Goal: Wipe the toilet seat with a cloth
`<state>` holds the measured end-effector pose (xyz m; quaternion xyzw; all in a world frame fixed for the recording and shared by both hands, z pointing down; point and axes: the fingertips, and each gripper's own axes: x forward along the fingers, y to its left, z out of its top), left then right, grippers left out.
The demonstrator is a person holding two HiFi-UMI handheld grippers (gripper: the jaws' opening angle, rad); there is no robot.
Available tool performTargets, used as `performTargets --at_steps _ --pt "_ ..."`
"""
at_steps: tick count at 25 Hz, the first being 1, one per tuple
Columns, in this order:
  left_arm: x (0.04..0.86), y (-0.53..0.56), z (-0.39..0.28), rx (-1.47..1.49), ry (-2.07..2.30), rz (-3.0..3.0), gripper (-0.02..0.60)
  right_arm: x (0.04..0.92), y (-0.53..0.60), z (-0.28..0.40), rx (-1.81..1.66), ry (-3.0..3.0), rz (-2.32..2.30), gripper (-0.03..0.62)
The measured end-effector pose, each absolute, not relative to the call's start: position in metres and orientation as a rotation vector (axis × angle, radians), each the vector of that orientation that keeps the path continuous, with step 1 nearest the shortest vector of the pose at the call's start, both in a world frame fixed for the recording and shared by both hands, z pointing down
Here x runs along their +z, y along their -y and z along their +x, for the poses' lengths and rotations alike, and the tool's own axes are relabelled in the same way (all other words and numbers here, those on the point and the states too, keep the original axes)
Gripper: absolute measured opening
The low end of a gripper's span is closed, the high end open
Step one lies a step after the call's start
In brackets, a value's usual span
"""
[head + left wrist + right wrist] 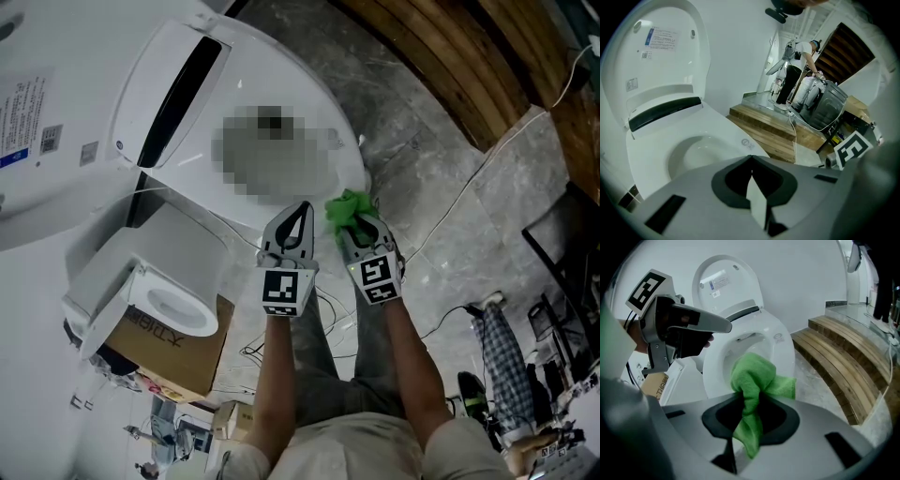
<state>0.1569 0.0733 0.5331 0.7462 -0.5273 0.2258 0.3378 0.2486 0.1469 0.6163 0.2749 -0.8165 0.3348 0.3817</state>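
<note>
You're standing on a grey stone-look floor (441,141) with a wooden step (441,56) running along the far side, plus plain white walls all round. The toilet (309,103) takes up most of the head view. Its lid (661,51) is up, with a printed label (663,38) stuck on the inside and a dark strip across the hinge area.

The green cloth (752,380) is bunched up and pinched in your right tool (364,228). The jaws are clamped on the middle of it, with a wad sticking out front and a tail hanging back. It's right at the front edge of the toilet seat (783,345), though I honestly can't tell if it's touching the seat.

Your left tool (304,210) has its jaws pressed together with nothing between them. It's parked just beside the right one at the front rim. In the right gripper view it covers the toilet's left side.

Other stuff around:
- A thin white cable (469,187) snakes over the floor to the right of the toilet.
- A cardboard box (178,356) sits by your left leg with a smaller white fixture (178,305) on it.
- A person (794,70) is bent over something well back, past the wooden step.
</note>
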Motion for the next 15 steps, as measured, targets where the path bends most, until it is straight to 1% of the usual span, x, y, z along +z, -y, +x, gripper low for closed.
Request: performTargets --at_steps 15 --pt "0.532 -0.057 0.154 0.572 1.36 1.963 0.012 0.617 -0.091 0.259 0.811 2.046 0.86 0.097"
